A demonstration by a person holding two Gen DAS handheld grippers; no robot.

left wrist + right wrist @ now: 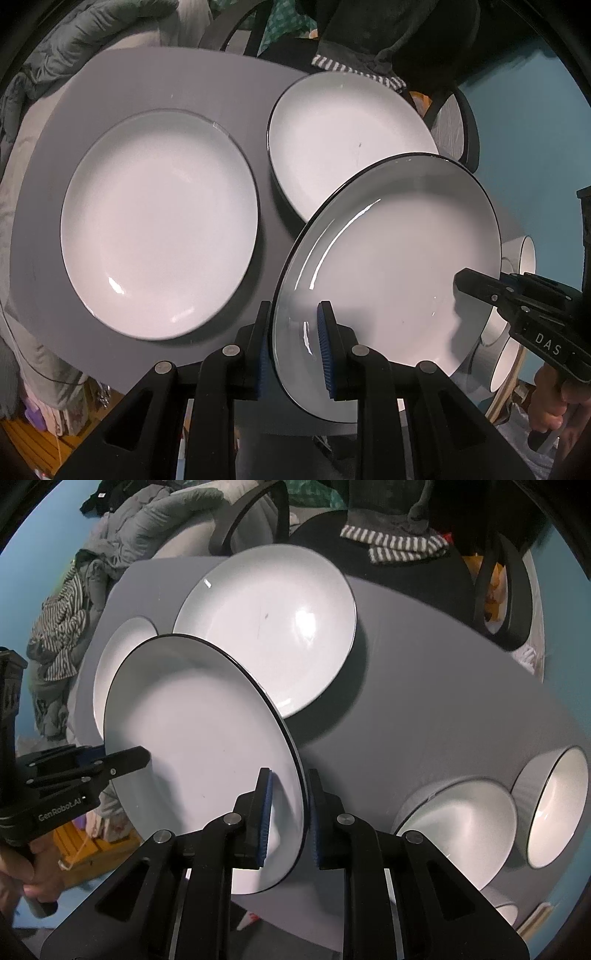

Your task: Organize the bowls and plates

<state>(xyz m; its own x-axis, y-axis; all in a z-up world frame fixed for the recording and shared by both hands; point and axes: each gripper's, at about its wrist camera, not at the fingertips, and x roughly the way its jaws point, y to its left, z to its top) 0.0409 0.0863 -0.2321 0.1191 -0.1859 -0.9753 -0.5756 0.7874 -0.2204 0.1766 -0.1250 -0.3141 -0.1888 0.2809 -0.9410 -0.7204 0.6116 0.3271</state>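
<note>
While both grippers, left (293,347) and right (288,819), pinch opposite rims of one tilted plate (391,280) above the table's (155,85) near edge, they would do best to level it and lower it squarely onto the left plate (159,221).

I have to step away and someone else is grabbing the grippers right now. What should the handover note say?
Left gripper and right gripper both clamp the rim of one raised plate, tilted above the grey table.
Two more plates lie flat and apart: left plate, far plate.
Bowls sit unstacked on the right.
Nothing stacked yet; left: set the held plate on another, gather bowls.
</note>
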